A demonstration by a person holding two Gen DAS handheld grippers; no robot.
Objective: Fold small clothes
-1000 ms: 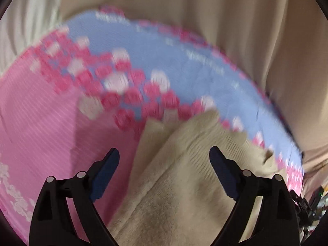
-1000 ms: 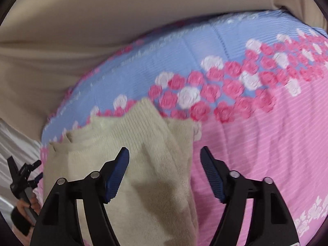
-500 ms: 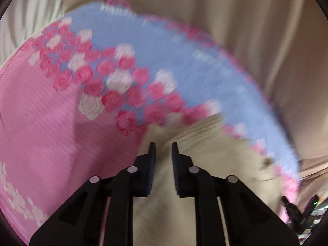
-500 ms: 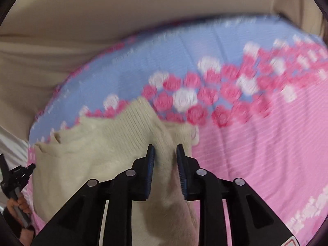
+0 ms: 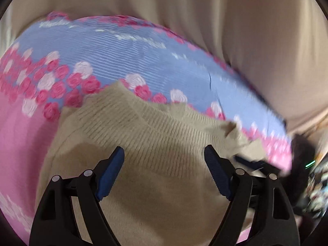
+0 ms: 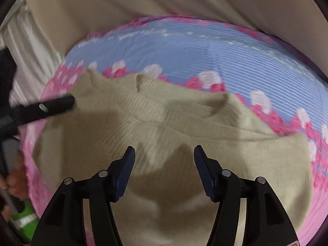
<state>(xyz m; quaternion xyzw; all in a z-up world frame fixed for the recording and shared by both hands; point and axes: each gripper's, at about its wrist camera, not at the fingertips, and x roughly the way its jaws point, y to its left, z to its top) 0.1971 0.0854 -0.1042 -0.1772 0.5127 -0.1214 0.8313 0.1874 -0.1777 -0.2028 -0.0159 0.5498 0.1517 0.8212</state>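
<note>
A small beige knit garment (image 5: 155,135) lies on a pink and blue sheet with a rose band (image 5: 127,57). It also shows in the right wrist view (image 6: 184,119), with a ribbed fold across its middle. My left gripper (image 5: 164,162) is open and empty just above the knit, jaws wide apart. My right gripper (image 6: 164,160) is open and empty over the same garment. The tip of the left gripper (image 6: 55,104) shows in the right wrist view at the garment's left edge.
Beige fabric (image 5: 225,20) rises behind the sheet in both views. The sheet's edge (image 6: 34,164) drops off at the left of the right wrist view, with a green object (image 6: 24,221) below it. Dark clutter (image 5: 307,174) lies past the sheet's right edge.
Both grippers closed on the knit half a second ago and have opened again. Both views have shifted toward the middle of the garment, which now lies spread wider with a fold across it.
</note>
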